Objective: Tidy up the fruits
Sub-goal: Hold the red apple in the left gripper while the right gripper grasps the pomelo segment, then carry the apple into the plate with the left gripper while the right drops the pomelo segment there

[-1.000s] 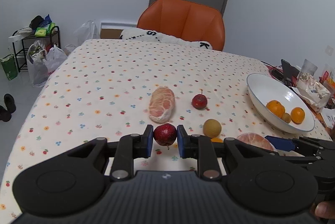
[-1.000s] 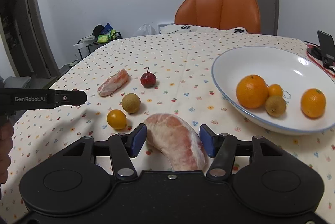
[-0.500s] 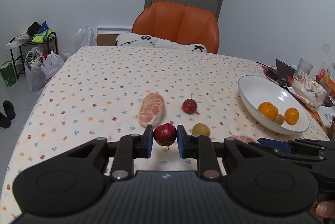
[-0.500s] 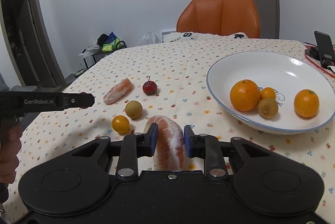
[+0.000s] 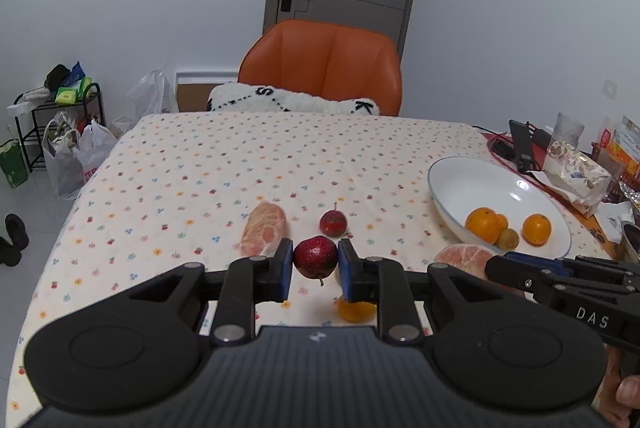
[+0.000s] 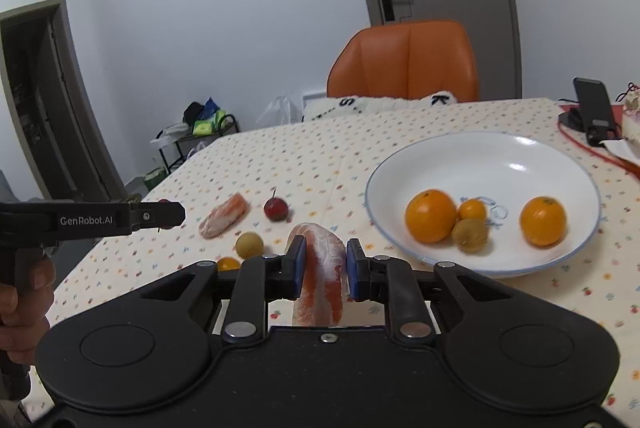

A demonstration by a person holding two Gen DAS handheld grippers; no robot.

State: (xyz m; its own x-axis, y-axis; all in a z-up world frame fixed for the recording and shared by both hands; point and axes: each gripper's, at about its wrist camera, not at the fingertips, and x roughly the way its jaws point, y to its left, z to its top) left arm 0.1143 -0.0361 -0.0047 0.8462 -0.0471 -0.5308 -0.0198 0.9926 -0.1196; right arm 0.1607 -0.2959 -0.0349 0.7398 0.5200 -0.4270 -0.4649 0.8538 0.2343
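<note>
Two loads held: left hand-held gripper (image 5: pixel 316 265) clamps red fruit (image 5: pixel 315 256); right hand-held gripper (image 6: pixel 326 265) clamps pomelo segment (image 6: pixel 322 270)

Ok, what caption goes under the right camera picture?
Right tongs pinch a peeled pomelo wedge beside the white bowl of oranges.

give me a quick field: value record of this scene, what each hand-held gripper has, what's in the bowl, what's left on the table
left hand-held gripper: shut on a small red fruit, held above the table
right hand-held gripper: shut on a peeled pomelo segment
white bowl: two oranges, one small orange fruit, one brownish round fruit
left on tablecloth: second pomelo segment, stemmed red fruit, tan round fruit, small orange fruit
bowl position: on the right-hand side of the table
beyond table: orange chair
</note>
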